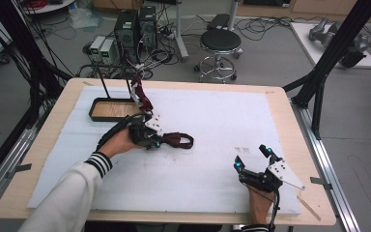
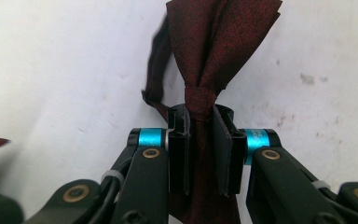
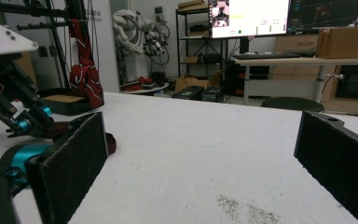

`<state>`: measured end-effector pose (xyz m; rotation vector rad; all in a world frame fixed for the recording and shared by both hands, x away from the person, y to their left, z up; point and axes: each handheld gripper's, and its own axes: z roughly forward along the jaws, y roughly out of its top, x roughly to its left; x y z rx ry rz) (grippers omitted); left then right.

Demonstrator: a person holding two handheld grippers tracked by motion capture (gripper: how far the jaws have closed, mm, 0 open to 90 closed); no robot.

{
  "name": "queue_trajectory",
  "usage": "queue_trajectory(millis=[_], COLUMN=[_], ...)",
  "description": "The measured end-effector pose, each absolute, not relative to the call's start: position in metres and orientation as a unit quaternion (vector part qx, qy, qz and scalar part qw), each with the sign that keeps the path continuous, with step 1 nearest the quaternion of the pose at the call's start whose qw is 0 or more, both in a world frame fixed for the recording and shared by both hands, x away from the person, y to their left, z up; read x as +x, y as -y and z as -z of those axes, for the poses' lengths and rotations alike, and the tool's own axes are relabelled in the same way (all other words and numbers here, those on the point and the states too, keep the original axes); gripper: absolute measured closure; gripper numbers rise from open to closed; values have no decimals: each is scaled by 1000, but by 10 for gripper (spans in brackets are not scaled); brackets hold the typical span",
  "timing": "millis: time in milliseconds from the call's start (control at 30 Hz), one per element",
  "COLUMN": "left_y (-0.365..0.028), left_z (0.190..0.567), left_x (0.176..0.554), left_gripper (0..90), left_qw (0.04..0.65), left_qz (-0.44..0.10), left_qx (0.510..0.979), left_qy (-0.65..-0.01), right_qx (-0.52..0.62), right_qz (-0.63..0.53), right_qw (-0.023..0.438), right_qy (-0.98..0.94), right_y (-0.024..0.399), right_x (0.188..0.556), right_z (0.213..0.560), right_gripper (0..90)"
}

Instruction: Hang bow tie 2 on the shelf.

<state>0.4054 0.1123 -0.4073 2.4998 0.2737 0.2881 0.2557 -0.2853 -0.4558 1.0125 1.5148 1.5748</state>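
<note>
both jaws of our left gripper (image 2: 200, 135) are pressed in on the knot of a dark red bow tie (image 2: 214, 51), right at its narrow waist where the fabric bunches and gives a firm hold. we judge the knot is chosen because the fanned wings above it would slip or crumple between the pads (image 2: 179, 156). from the high view we see the left gripper (image 1: 150, 140) low over the white foam mat (image 1: 212, 125), left of centre, with the bow tie's strap looping out to the right of it and lying on the mat.

our right gripper (image 1: 253, 158) rests near the front right of the mat with its jaws spread wide and nothing between them; it seems parked out of the way, ready to help.

behind the left gripper stands a black tray (image 1: 107, 109) with a rack rising from it, and a second red patterned tie (image 1: 142, 96) hangs from that rack.

the left gripper view gives us the grip itself, knot squeezed between the pads, which the high view is too far off to show. the right gripper view looks across the mat between its own wide pads (image 3: 74, 163) and catches the hanging tie from the side, draped off the rack, along with the other gripper at the left edge.
</note>
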Motion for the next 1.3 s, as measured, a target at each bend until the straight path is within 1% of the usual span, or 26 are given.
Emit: queue_trajectory(millis=[33, 100, 333, 500, 600, 867, 1067, 1300], left_y=[-115, -117, -129, -140, -146, -162, -170, -184], left_z=[402, 397, 381, 372, 369, 361, 353, 345], left_x=[405, 405, 401, 399, 397, 392, 382, 377], left_gripper=[772, 772, 772, 772, 772, 771, 771, 771], left_qw=[322, 338, 377, 416, 421, 458, 484, 489], left_qz=[-108, -113, -125, -138, -147, -157, -190, -210], left_qx=[934, 927, 908, 884, 878, 853, 829, 816], left_qy=[-111, -118, -137, -162, -172, -194, -207, -223], right_qx=[393, 393, 392, 393, 393, 393, 392, 392], right_qz=[-610, -610, -610, -610, -610, -610, -610, -609], right_qw=[358, 358, 359, 359, 359, 358, 359, 359], right_qy=[-587, -587, -587, -587, -587, -587, -588, -589], right_y=[285, 285, 285, 285, 285, 285, 285, 285], right_x=[256, 256, 256, 256, 256, 256, 256, 256], right_z=[456, 456, 456, 456, 456, 456, 456, 456], right_gripper=[17, 18, 17, 17, 17, 17, 17, 17])
